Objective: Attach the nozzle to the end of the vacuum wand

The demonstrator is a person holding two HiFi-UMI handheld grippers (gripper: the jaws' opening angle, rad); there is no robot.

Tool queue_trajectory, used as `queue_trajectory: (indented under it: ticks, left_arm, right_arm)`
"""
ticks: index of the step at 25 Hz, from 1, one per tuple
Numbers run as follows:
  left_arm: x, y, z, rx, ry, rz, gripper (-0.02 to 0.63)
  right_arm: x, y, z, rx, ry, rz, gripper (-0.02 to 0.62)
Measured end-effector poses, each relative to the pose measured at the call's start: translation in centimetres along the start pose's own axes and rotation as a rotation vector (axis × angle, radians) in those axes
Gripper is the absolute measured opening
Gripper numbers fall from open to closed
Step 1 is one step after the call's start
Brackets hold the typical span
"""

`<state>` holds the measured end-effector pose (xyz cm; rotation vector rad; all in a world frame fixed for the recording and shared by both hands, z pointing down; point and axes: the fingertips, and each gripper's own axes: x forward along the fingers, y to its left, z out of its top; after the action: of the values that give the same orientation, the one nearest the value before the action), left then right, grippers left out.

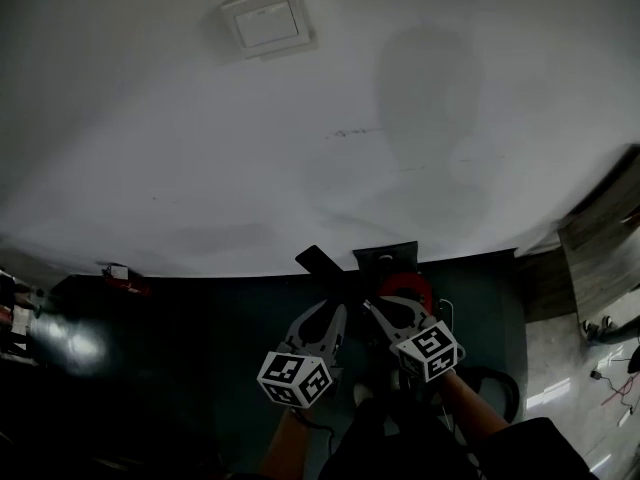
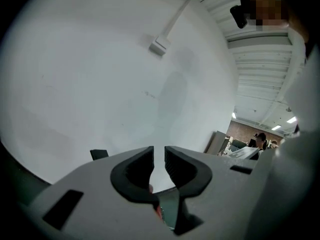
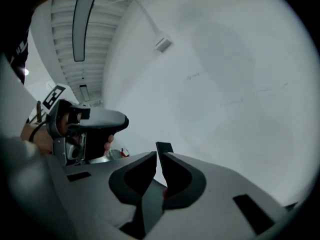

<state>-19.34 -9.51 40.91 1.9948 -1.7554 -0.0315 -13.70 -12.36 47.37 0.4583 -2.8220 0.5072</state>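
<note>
Left tongs [image 2: 159, 159] released but barely parted. In the left gripper view we see a narrow strip of white wall between the black pads [image 2: 135, 171], with nothing pinched there. Low in the gap sit dark floor and a speck of red. Right tongs [image 3: 157, 163] likewise slack, the slit even thinner. A grey strip fills the lower gap and we cannot tell what it is. Neither pair grasps anything at the tips.

White wall [image 1: 200, 148] takes up most of the head view, with faint shadows on it. Below it lies dark teal floor [image 1: 200, 348], and paler wood-look flooring [image 1: 600, 268] shows at far right.

We hold both tongs side by side low in the head view, pointing toward the foot of the wall. Their marker cubes [image 1: 295, 379] are nearest us, with a bare forearm [image 1: 470, 413] behind the right one. In the right gripper view the left tongs show at the left, fingers [image 3: 107, 145] curled under the grip.

Just ahead of the right tongs a red ring [image 1: 405, 288] sits on a black body near the wall foot. A black bar [image 1: 320, 263] lies slanted just beyond both sets of tips. It is the only wand- or nozzle-like thing in view, and we cannot tell which it is. The black bar's end [image 3: 164, 147] peeks over the right tips.

Wall switch [image 1: 265, 23] high up. Small red item [image 1: 125, 280] at the wall foot, well to the left.
</note>
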Motion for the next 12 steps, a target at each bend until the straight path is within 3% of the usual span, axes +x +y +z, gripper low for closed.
queue_trajectory:
  ticks: [7, 12]
  left_arm:
    - [-2.5, -2.2, 3.3, 0.065, -0.087, 0.018, 0.011]
    - [-3.2, -3.3, 4.7, 0.100, -0.127, 0.011, 0.005]
  right_arm:
    - [-3.2, 2.4, 5.1, 0.031, -0.115, 0.027, 0.018]
    - [-4.4, 2.9, 7.2, 0.044, -0.174, 0.030, 0.017]
